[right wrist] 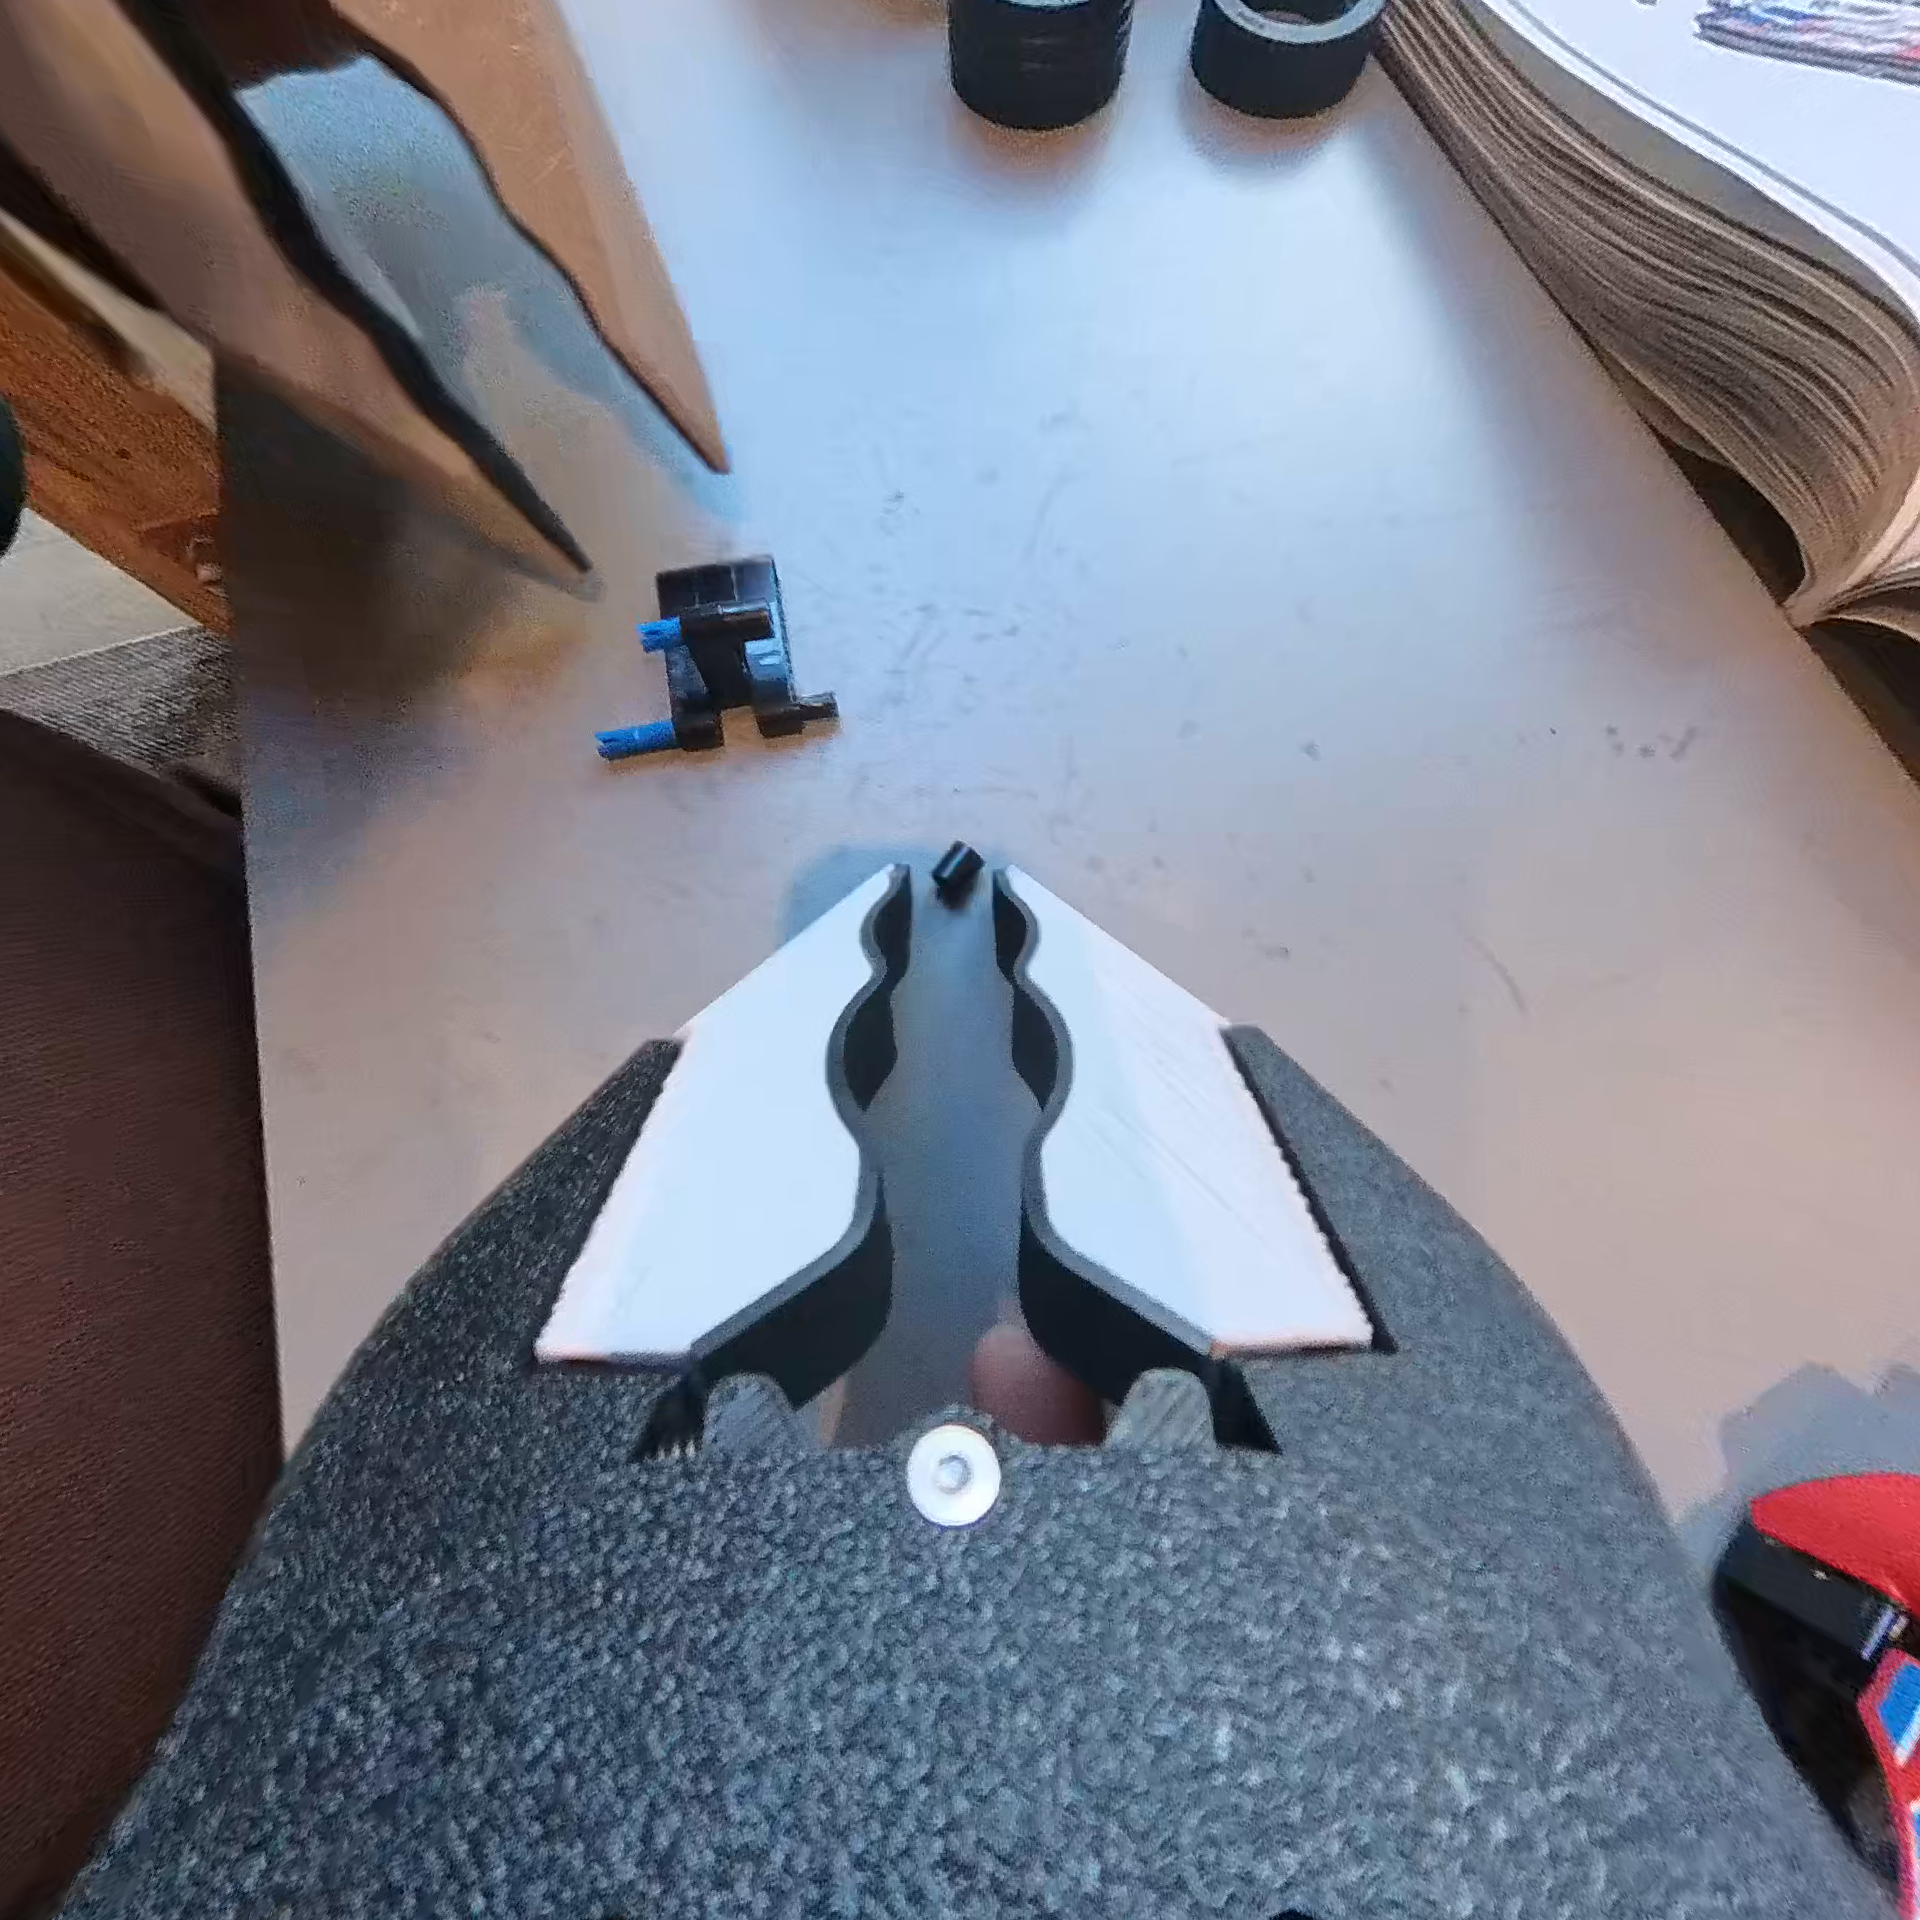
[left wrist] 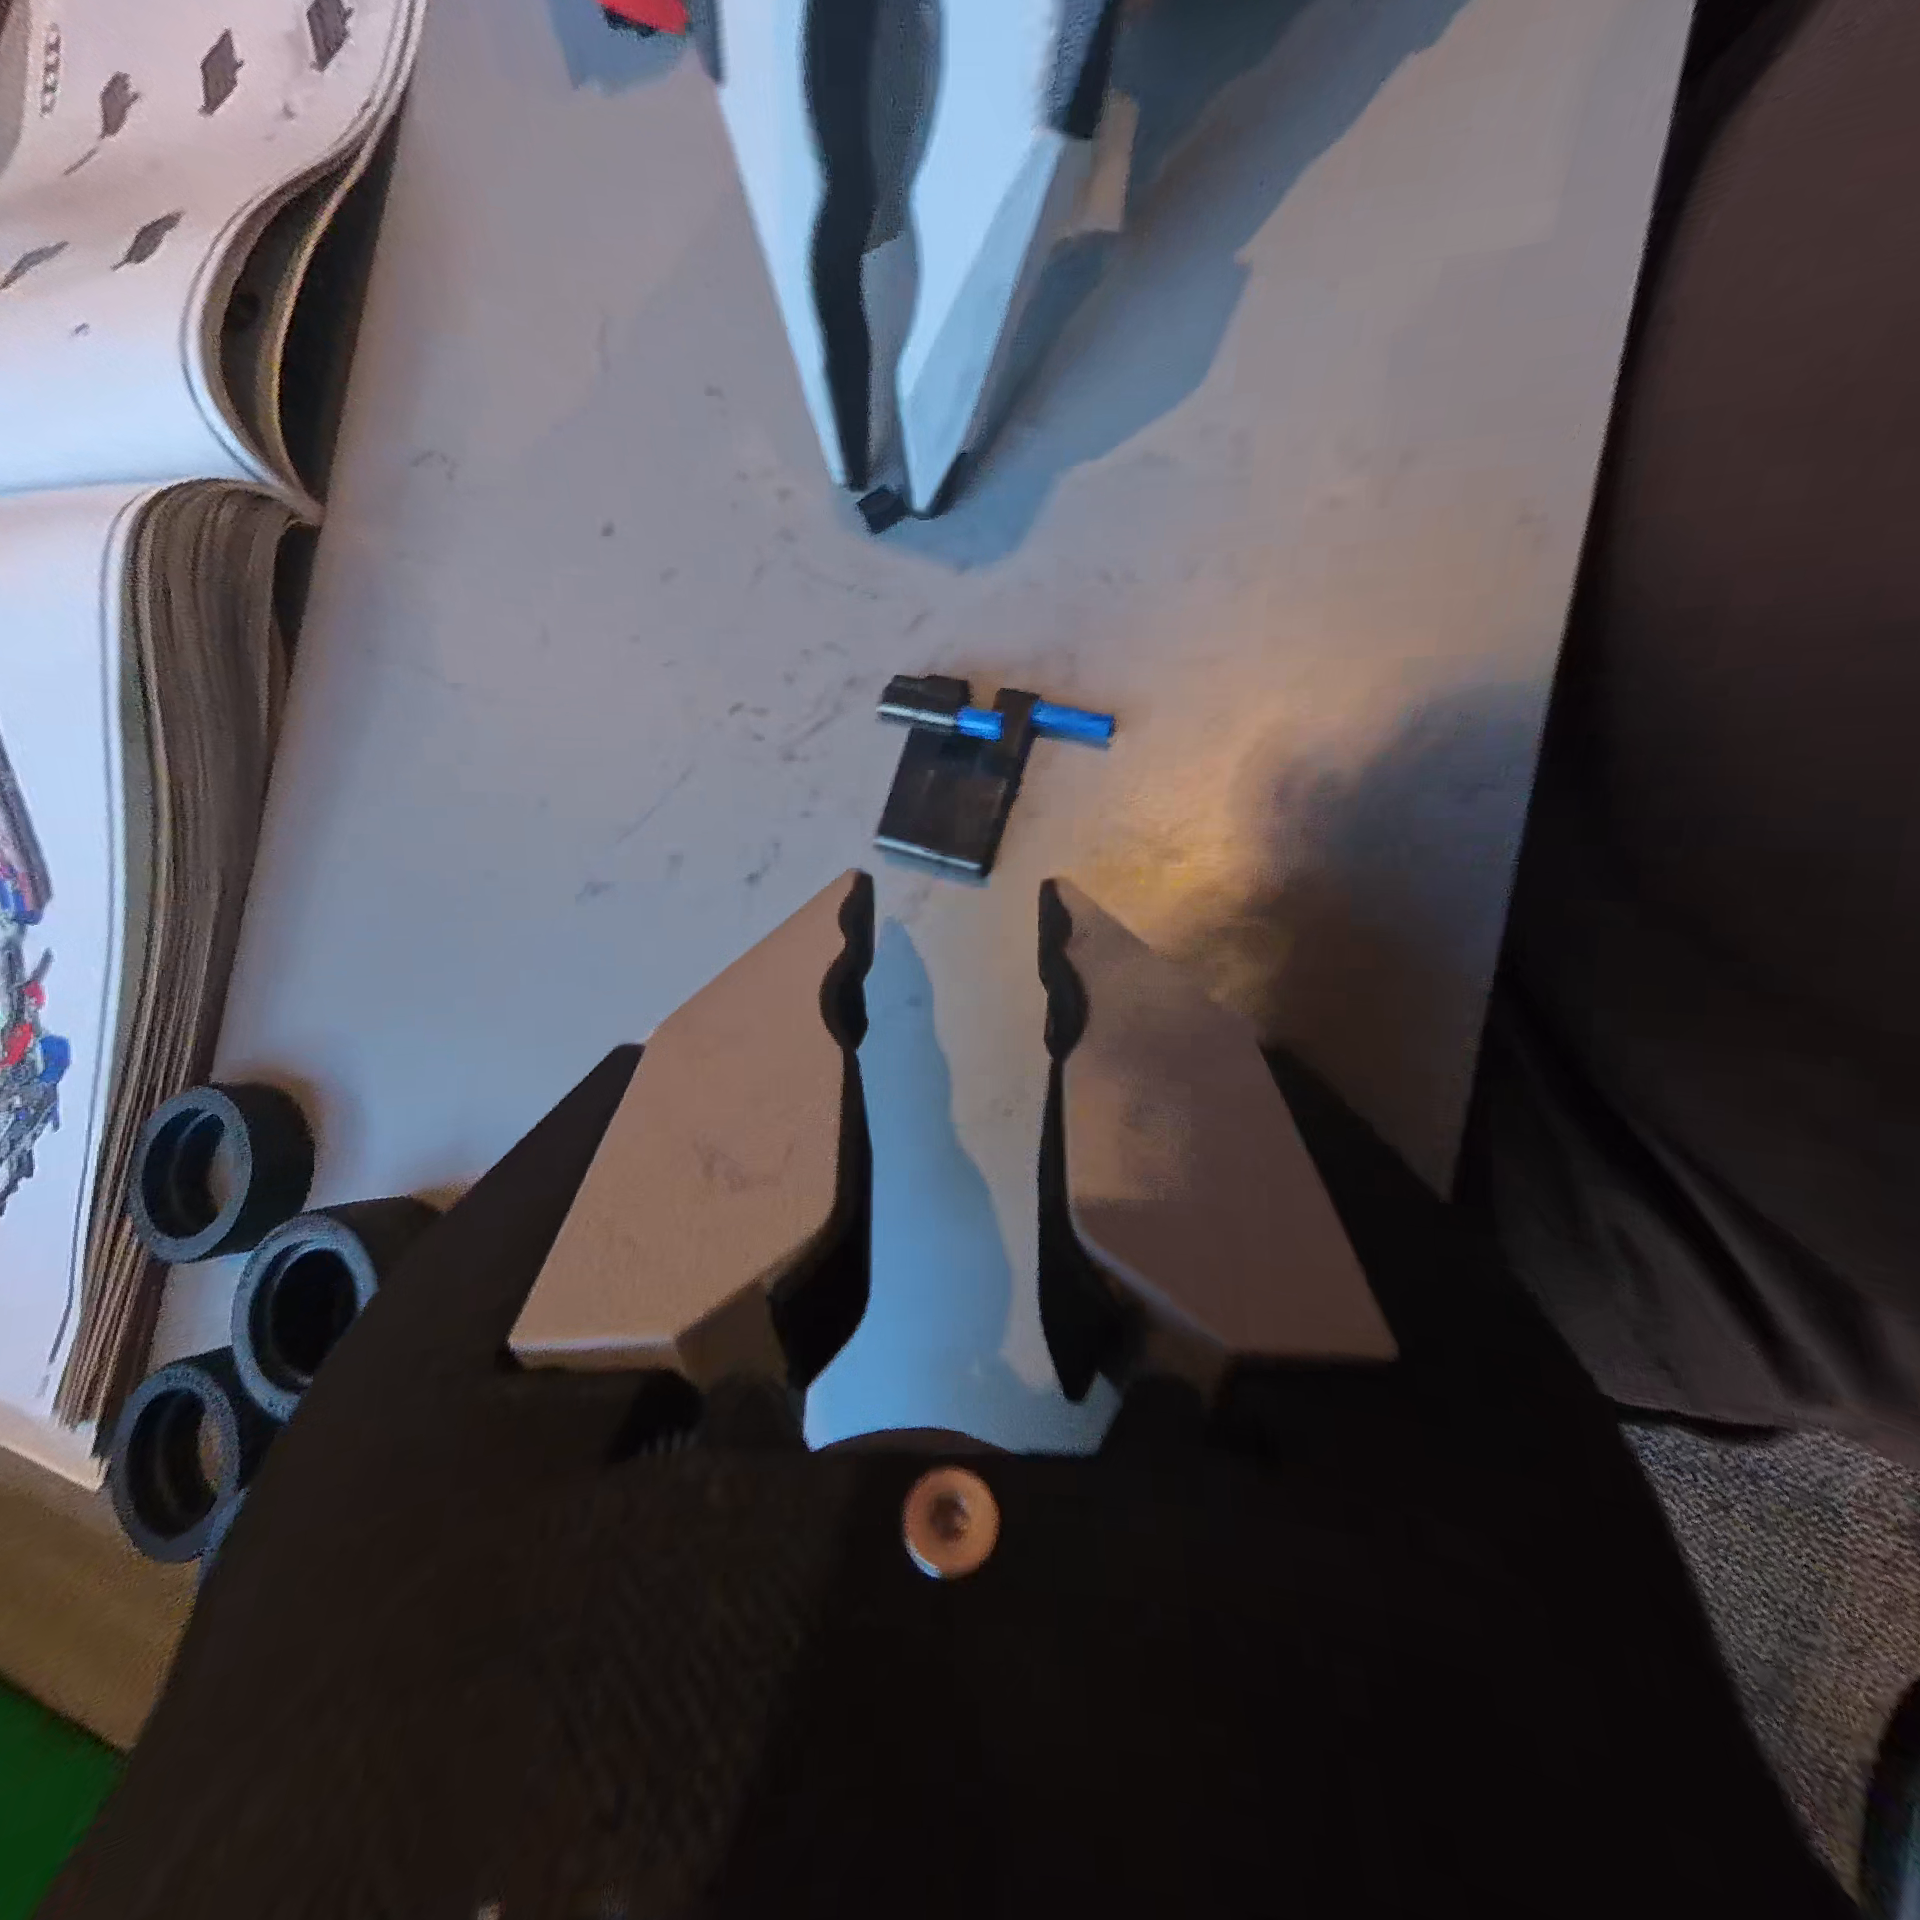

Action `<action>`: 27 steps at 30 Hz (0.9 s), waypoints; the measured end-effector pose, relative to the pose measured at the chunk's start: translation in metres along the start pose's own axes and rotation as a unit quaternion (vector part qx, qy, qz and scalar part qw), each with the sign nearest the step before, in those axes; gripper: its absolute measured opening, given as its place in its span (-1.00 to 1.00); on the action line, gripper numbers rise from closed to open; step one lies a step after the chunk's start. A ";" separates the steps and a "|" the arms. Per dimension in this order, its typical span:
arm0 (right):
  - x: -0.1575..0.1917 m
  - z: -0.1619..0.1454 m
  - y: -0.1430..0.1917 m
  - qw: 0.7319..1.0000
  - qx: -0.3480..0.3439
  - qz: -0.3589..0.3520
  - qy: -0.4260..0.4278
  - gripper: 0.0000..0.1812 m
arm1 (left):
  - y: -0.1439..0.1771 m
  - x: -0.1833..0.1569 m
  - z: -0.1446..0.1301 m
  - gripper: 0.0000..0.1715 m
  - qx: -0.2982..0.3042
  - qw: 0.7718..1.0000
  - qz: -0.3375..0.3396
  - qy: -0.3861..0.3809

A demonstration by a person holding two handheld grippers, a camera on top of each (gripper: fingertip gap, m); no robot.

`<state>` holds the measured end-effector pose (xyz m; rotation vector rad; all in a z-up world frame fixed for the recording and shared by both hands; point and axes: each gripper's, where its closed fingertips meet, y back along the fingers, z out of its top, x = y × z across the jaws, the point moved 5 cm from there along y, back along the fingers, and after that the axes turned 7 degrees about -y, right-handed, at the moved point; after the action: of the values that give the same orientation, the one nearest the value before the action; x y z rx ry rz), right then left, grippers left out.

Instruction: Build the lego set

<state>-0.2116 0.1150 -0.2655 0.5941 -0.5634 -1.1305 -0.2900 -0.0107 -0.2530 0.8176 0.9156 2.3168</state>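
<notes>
Lego work here centres on a small black sub-assembly [left wrist: 951,779] lying on the pale, scuffed table [left wrist: 582,644] near its edge on my side, with blue pins [left wrist: 1070,720] sticking out of it. Largest around it is the thick instruction booklet [left wrist: 197,727], open along the table's far edge, its page block fanned and soft. Three black rubber tyres [left wrist: 218,1169] stand just beside the booklet. My left gripper [left wrist: 951,888] hovers just short of the sub-assembly with its tan fingers apart and nothing between them. My right gripper [right wrist: 948,871], white-fingered, has its tips almost together around a tiny black peg [right wrist: 951,864]; whether they truly pinch it I cannot tell. I judge the sub-assembly light, rigid and slick, best taken across its flat plate, not the pins.
</notes>
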 end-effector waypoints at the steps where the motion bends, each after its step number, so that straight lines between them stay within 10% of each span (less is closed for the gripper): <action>1: 0.001 0.001 0.000 1.000 -0.002 0.005 -0.003 -0.83 | 0.000 0.004 -0.002 -0.66 -0.009 1.000 -0.008 0.004; 10: 0.000 0.003 -0.005 1.000 0.007 0.010 -0.016 -0.92 | -0.019 0.011 0.001 -0.69 -0.040 0.991 -0.131 0.008; 15: -0.002 -0.006 0.008 1.000 0.002 -0.001 -0.006 -0.92 | -0.024 0.003 0.015 -0.74 0.017 0.986 -0.092 0.137; 19: -0.001 -0.010 0.030 0.999 -0.033 0.021 -0.014 -0.92 | -0.030 -0.018 0.055 -0.70 -0.061 0.970 -0.112 0.207; 27: 0.010 0.005 0.069 0.959 -0.117 0.194 -0.168 -0.92 | -0.016 0.009 0.093 -0.71 -0.128 0.989 0.048 -0.053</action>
<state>-0.1667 0.1263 -0.2135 0.0742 -0.7873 -0.9073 -0.2282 0.0444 -0.2071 0.8816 0.5292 2.3835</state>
